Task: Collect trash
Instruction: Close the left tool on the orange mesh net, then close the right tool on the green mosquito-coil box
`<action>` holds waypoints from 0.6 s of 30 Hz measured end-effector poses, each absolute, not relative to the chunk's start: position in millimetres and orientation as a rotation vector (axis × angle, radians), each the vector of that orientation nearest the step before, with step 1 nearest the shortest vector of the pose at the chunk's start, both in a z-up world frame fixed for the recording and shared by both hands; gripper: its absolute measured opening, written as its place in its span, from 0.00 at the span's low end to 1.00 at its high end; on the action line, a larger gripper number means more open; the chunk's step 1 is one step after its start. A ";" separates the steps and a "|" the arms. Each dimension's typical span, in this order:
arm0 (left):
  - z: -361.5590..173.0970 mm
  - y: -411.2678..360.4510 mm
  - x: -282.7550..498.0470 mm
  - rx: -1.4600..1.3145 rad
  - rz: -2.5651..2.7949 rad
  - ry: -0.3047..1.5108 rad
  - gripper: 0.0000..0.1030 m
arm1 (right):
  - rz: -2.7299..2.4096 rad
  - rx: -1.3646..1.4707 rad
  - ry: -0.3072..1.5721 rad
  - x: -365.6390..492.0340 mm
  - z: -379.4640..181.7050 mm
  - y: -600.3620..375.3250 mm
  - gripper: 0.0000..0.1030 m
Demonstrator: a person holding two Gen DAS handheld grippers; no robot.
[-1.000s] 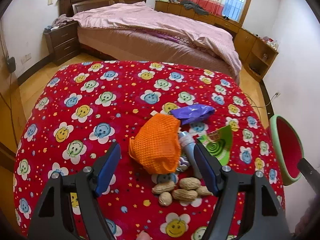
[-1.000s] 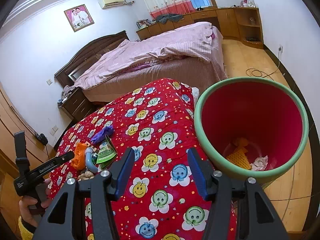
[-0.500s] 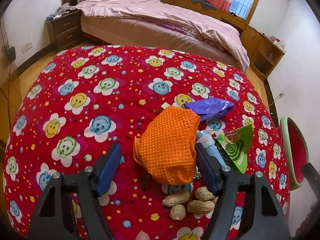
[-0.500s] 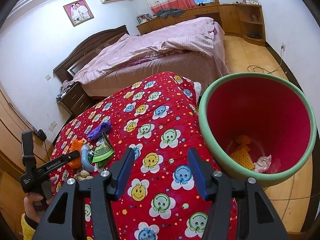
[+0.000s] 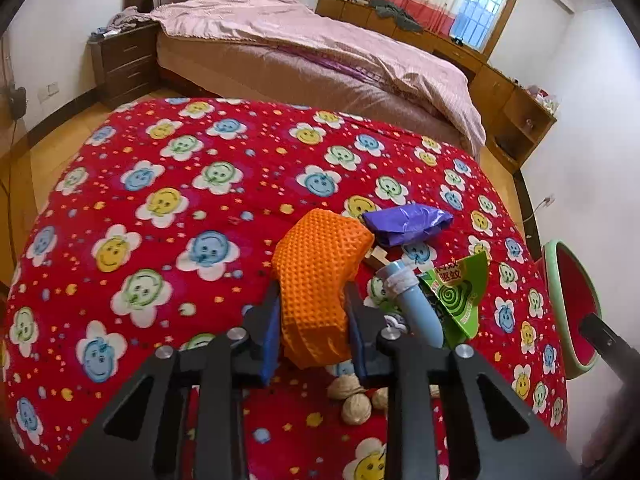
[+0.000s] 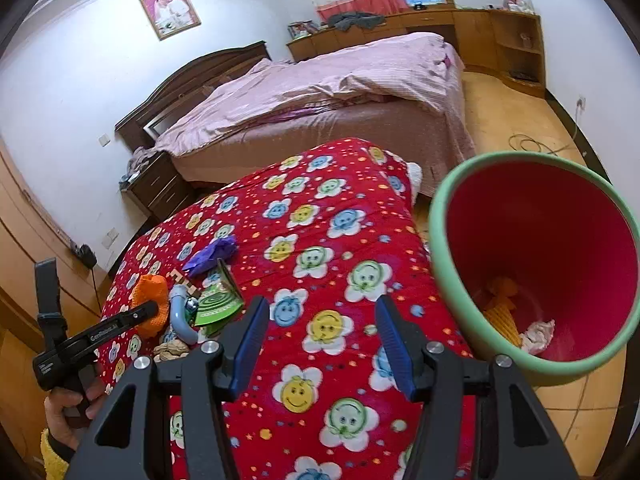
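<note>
Closing left gripper [image 5: 312,320] pinched orange mesh cloth [image 5: 316,280], amid trash pile left of bin [image 6: 532,264]. Right gripper [image 6: 320,344] gaped, empty. Next, likely: lift cloth, carry to bin.

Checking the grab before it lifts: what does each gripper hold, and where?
Left gripper, closing, pinches the orange cloth at its near end; right gripper holds nothing.

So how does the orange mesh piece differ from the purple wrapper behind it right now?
The orange mesh piece sits between the closing fingers of the left gripper, whereas the purple wrapper lies free on the red blanket. The mesh is dimpled, thick and matte; the wrapper is smooth, glossy film. The mesh looks the bulkier of the two. Both are crumpled trash in the same pile.
</note>
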State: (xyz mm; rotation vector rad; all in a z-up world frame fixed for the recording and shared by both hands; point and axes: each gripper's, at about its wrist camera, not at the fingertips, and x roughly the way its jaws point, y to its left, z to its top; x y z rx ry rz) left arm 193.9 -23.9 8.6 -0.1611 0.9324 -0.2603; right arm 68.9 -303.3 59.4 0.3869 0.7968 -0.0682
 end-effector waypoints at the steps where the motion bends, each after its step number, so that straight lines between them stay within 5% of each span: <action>1: 10.3 -21.3 192.3 -0.160 -0.253 0.926 0.27 | -0.060 0.377 0.798 71.7 60.0 -299.4 0.57; 18: 3.3 11.6 178.0 -0.174 -0.170 0.906 0.27 | 0.089 0.214 0.925 128.9 32.2 -223.5 0.61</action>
